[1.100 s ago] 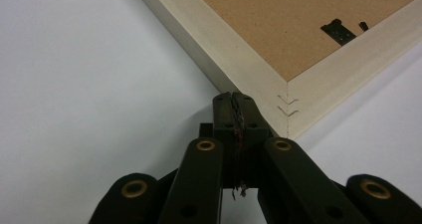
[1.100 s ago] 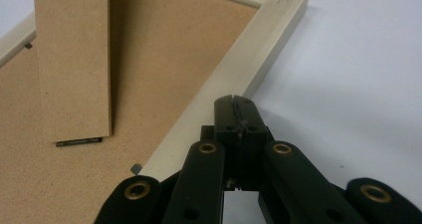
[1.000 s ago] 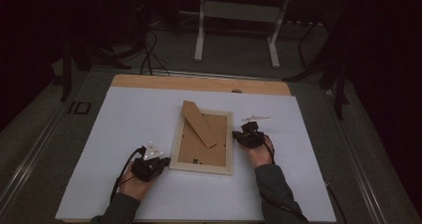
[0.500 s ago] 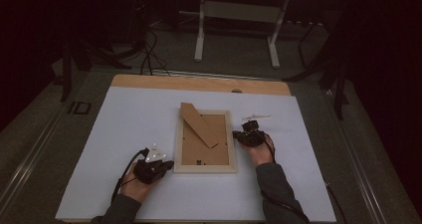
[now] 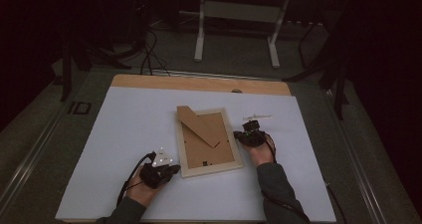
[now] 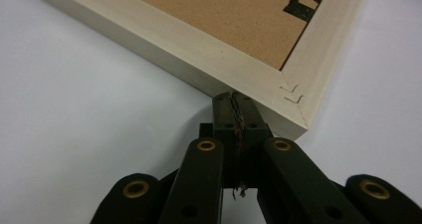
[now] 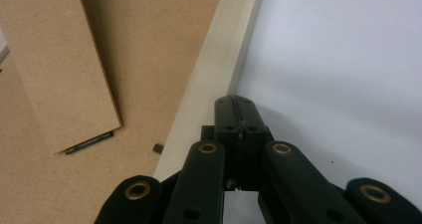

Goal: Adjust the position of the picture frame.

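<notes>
A pale wooden picture frame (image 5: 207, 170) lies face down on the white table cover, its brown backing board (image 5: 206, 142) up and the stand flap (image 5: 196, 123) folded out across it. My left gripper (image 5: 171, 169) is shut, its tips against the frame's near left corner (image 6: 291, 102). In the left gripper view the closed jaws touch the frame's outer edge (image 6: 199, 59). My right gripper (image 5: 242, 136) is shut too, pressed to the frame's right side rail (image 7: 219, 59). The flap (image 7: 59, 64) shows beyond the right gripper's jaws. Nothing is held between either pair of jaws.
The white cover (image 5: 129, 129) sits on a wooden tabletop whose bare strip (image 5: 199, 83) runs along the far edge. A white table stand (image 5: 236, 15) and cables (image 5: 149, 55) are on the dark floor behind. A small black square (image 5: 79, 107) lies left of the table.
The left hand pushed the frame's near left corner rightward, so the frame turned and now lies slightly tilted. The right gripper stayed at the right rail.
</notes>
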A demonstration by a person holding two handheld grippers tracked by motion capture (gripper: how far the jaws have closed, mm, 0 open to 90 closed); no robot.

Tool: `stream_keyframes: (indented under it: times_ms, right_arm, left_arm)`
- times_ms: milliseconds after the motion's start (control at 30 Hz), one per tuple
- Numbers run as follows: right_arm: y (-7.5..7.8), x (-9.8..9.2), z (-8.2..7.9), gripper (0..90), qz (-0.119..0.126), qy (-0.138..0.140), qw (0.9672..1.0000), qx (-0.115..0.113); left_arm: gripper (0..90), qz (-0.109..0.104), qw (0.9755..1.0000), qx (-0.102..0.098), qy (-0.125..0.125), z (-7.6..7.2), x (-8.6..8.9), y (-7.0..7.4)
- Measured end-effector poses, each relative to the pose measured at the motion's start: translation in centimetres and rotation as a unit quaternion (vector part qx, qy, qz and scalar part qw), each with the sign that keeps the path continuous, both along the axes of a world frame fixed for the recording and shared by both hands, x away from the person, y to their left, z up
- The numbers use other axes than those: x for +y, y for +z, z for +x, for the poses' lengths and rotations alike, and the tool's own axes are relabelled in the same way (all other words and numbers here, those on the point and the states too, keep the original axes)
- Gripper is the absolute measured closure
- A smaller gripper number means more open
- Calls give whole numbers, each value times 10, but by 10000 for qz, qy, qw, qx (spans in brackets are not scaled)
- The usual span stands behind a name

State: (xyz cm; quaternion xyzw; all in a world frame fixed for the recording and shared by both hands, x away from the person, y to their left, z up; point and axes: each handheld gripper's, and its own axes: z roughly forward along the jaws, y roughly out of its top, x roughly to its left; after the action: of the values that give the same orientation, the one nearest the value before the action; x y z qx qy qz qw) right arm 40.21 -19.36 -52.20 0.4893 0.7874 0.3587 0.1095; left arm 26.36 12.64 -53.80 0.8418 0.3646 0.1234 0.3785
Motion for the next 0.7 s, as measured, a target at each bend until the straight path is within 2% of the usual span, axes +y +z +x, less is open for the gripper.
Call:
stream_keyframes:
  times_ms: [267, 533, 700]
  right_arm:
    - [-2, 0, 0, 900, -56, -81, 9999, 39]
    - [-1, 3, 2, 900, -341, -105, 9994, -36]
    - [0, 3, 3, 900, -369, -159, 9992, -49]
  left_arm:
    - [900, 54, 9999, -63, -126, -4, -10, 0]
    - [900, 48, 9995, -66, -313, -10, -21, 0]
    - [900, 72, 9988, -117, -469, -15, -30, 0]
